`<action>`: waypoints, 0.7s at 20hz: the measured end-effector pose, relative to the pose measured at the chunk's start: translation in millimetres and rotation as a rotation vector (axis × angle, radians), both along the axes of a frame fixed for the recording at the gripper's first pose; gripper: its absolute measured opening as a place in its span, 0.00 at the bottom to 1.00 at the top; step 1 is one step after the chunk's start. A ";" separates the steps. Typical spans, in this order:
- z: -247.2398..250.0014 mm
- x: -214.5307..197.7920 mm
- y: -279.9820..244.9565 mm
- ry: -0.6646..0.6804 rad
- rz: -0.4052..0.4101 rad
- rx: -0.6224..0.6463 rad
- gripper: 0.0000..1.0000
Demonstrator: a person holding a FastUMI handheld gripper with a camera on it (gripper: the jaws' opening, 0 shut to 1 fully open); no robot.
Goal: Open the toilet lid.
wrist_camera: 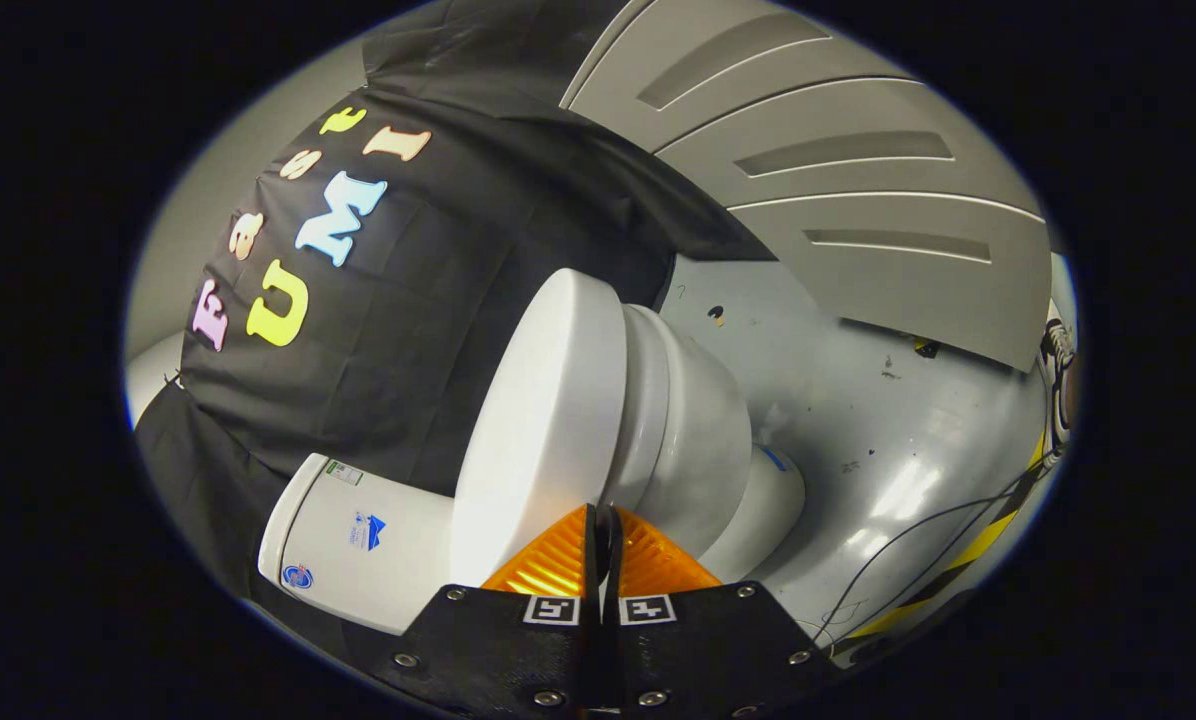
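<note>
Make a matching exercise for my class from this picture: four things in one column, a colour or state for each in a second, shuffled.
Things:
1. toilet lid
2. gripper fingers
3. floor
4. cables

Descriptions:
A. orange, closed together
B. grey and glossy
C. white, closed on the seat
D. thin, dark, lying on the floor

Pairs: 1-C, 2-A, 3-B, 4-D
</note>
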State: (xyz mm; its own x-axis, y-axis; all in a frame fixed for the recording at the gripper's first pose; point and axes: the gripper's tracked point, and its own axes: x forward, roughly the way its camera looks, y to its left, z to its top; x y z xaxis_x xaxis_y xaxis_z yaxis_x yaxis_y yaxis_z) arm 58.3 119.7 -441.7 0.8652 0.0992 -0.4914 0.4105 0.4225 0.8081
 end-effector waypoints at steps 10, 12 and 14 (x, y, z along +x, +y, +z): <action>26.5 1.1 -0.3 -0.004 0.031 -0.133 0.00; 38.6 3.2 1.6 -0.026 0.038 -0.168 0.00; 51.3 4.7 3.0 -0.045 0.048 -0.221 0.00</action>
